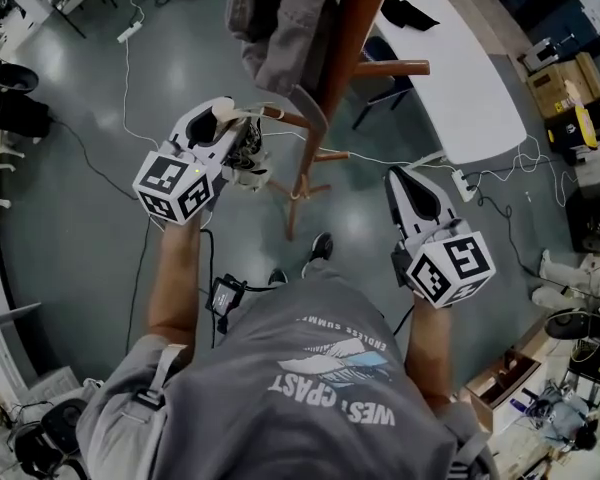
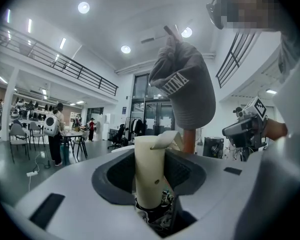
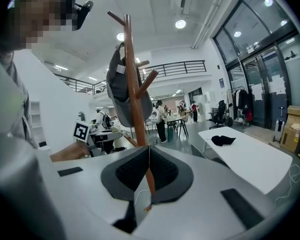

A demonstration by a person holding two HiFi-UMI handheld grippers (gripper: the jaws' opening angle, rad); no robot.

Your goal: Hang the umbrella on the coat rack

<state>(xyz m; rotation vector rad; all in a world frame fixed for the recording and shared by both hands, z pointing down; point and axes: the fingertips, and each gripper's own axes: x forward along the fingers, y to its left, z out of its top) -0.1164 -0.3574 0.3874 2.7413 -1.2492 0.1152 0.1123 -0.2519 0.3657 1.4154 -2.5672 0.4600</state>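
Pinching the umbrella handle (image 2: 150,170) upright between its 2 jaws, the left gripper (image 1: 242,140) sits just left of the coat rack (image 1: 355,28), nearer than the right gripper (image 1: 405,183), whose jaws are pressed together, empty.

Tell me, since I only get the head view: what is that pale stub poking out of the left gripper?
Observer: The left gripper view shows a cream umbrella handle standing upright between the jaws of the left gripper, which are shut on it.
Operator: And the other one, is it carrying something?
Observer: No. In its own view the right gripper has its jaws together with nothing between them.
Operator: Any free spot on the rack?
Observer: The right gripper view shows the coat rack with a bare peg at its very top, above the grey garment.
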